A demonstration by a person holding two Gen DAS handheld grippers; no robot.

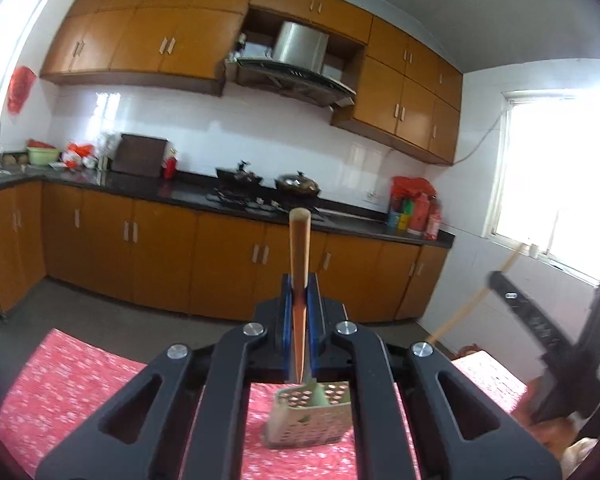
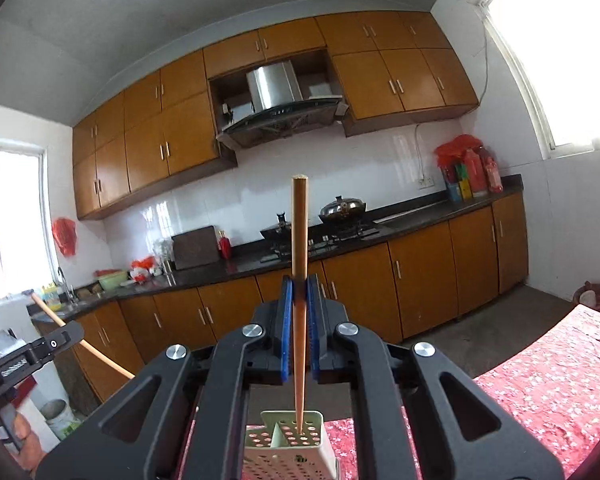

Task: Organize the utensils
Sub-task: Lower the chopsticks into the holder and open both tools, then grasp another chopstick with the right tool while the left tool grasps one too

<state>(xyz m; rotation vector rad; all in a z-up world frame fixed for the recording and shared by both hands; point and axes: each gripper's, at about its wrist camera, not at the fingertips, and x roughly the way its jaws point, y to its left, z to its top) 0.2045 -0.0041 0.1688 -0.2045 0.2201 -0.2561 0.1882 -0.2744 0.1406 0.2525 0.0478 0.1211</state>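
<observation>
Two chopsticks are in play, one per gripper, and neither is released yet, so the sorting looks mid-way at best. In the left wrist view the left gripper (image 1: 299,292) has its blue-padded fingers (image 1: 286,320) pressed narrow around a wooden chopstick (image 1: 299,248) that runs up the centre of the frame, thick end high, tip pointing down toward the perforated utensil holder (image 1: 310,416) at lower centre. In the right wrist view the right gripper (image 2: 299,292) likewise has its fingers pinched tight on a second chopstick (image 2: 299,240), whose thin tip sits at the holder's open top (image 2: 292,436), seemingly just entering one of its two compartments, though whether it touches the bottom cannot be told. There is one holder, pale green, split by a divider, and it appears empty apart from that tip. It stands on the red flowered cloth (image 1: 80,384) covering the bench. What remains, by my reading, is to lower and let go of both sticks. No other loose utensils show on the cloth; each gripper appears at the far edge of the other's view.
</observation>
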